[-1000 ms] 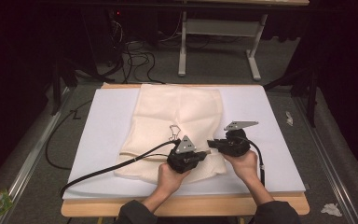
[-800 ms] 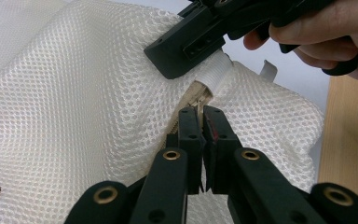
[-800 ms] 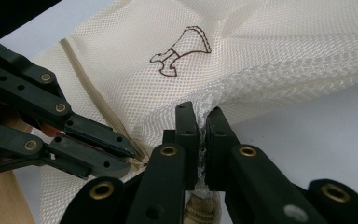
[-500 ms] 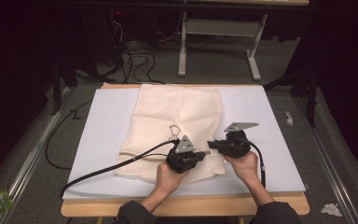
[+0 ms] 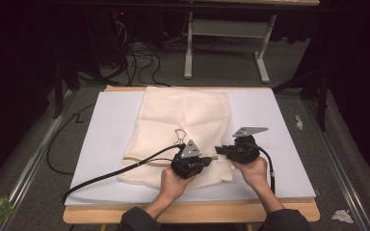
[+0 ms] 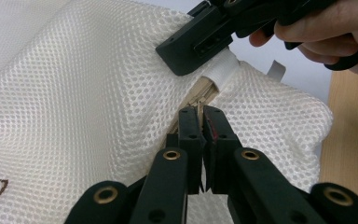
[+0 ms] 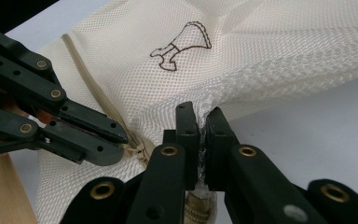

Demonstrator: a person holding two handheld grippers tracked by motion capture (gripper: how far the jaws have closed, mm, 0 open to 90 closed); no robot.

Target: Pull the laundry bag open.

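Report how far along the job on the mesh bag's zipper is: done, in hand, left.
Done: the mesh bag lies flat on the white mat. The left gripper is shut on the zipper pull; the right gripper is pinching the bag's mesh edge beside the zipper. In hand: both grips are set at the zipper's end. Left: probably running the pull along the zipper; which way, I cannot tell.

You have a cream mesh bag (image 5: pixel 185 130) lying flat on the white pad (image 5: pixel 106 139) of the desk, its near edge rumpled. A beige zipper (image 7: pixel 100 100) runs across it near that edge, and a small brown outline figure (image 7: pixel 182 44) marks its middle.
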